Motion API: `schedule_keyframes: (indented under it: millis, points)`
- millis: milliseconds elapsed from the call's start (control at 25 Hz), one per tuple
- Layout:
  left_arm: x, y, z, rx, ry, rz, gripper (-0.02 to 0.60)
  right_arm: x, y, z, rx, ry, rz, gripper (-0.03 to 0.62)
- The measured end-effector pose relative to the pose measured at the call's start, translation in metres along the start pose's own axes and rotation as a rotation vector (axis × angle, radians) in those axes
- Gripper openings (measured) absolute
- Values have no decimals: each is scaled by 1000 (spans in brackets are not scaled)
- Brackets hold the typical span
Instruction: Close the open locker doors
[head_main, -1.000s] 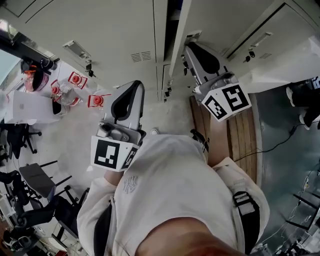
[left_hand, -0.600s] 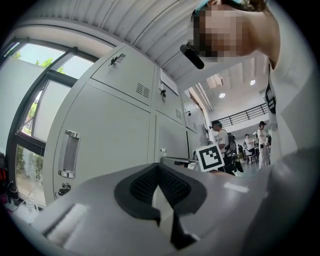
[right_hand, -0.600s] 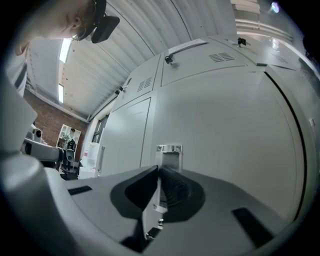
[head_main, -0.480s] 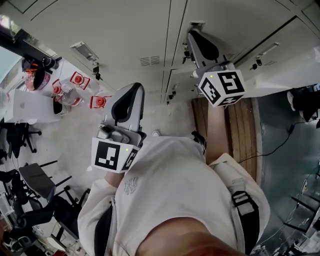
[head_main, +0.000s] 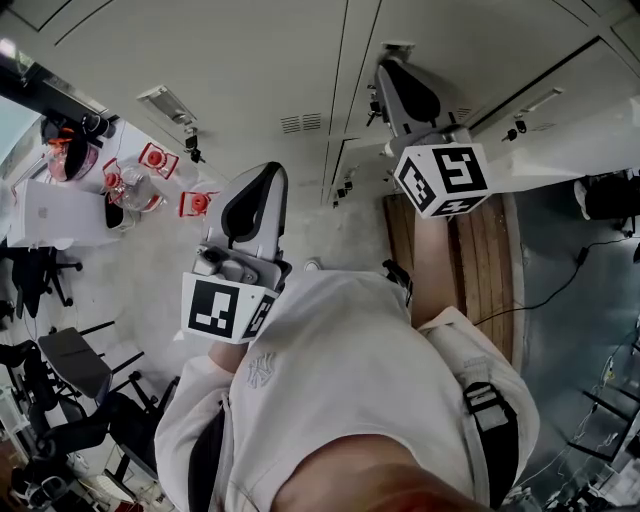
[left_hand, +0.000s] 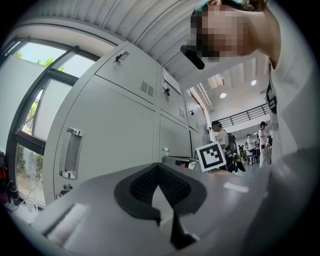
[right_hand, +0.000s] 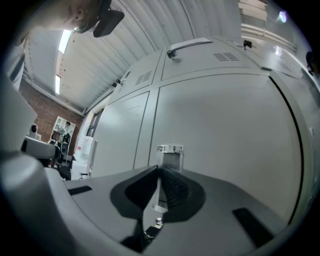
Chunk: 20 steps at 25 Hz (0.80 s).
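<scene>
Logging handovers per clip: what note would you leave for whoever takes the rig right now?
Left hand-held gripper: shut, empty, held back from the lockers.
Right hand-held gripper: shut, empty, tip close by the handle of a locker door.
Done: that door and its neighbours look flush; no gap shows.
To do: check lockers outside these views, close any found open.

In the head view we see a wooden bench (head_main: 480, 280) at about 3 o'clock, with a black cable (head_main: 545, 296) trailing over the grey floor just beyond it. Toward 9 and 10 o'clock there is a white table (head_main: 50, 215) with small red-and-white objects (head_main: 155, 158) beside it, and black office chairs (head_main: 65, 358) stand at 8 o'clock. In the left gripper view we find a tall window (left_hand: 35, 100) at 9 o'clock and people (left_hand: 263, 142) standing far off at 3 o'clock.
</scene>
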<state>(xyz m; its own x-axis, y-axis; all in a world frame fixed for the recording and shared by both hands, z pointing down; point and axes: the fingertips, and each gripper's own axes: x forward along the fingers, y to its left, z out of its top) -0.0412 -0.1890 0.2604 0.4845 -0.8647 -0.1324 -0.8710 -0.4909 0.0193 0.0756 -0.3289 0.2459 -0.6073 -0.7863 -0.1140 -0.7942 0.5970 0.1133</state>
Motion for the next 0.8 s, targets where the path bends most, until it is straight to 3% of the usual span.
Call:
schedule_keyframes:
  millis: [800]
  points:
    - [-15,-8,5,-2,-15,-19,5,-3,-2,-8,-142,89,-155,28]
